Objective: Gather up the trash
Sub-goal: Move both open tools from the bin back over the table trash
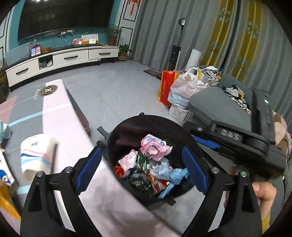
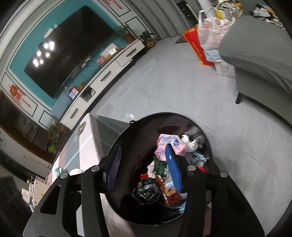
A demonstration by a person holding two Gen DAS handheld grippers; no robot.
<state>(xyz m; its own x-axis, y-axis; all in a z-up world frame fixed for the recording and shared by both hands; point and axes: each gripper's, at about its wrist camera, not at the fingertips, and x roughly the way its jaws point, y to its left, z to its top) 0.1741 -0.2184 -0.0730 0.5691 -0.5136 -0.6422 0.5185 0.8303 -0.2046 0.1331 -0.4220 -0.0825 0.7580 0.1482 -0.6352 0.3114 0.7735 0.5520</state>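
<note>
Living-room floor, grey tile: black trash bin (image 1: 155,198) at lower centre, holding crumpled wrappers (image 1: 155,151). Left gripper (image 1: 142,167) and right gripper (image 2: 144,167) both spread, empty, over it. Tissue roll (image 1: 36,153) remains on pink table (image 1: 60,109), lower left.

A living room around us, seen from low over a table.

We see a dark television (image 1: 63,16) on a teal wall above a long white cabinet (image 1: 60,60), two potted plants (image 1: 124,52) at its end, grey and yellow curtains (image 1: 228,36), a red bag (image 1: 167,87) beside a pale plastic bag (image 1: 186,85), a grey sofa (image 2: 255,54), a pink table cover (image 1: 58,113) and a paper roll (image 1: 36,153) lying on it.
</note>
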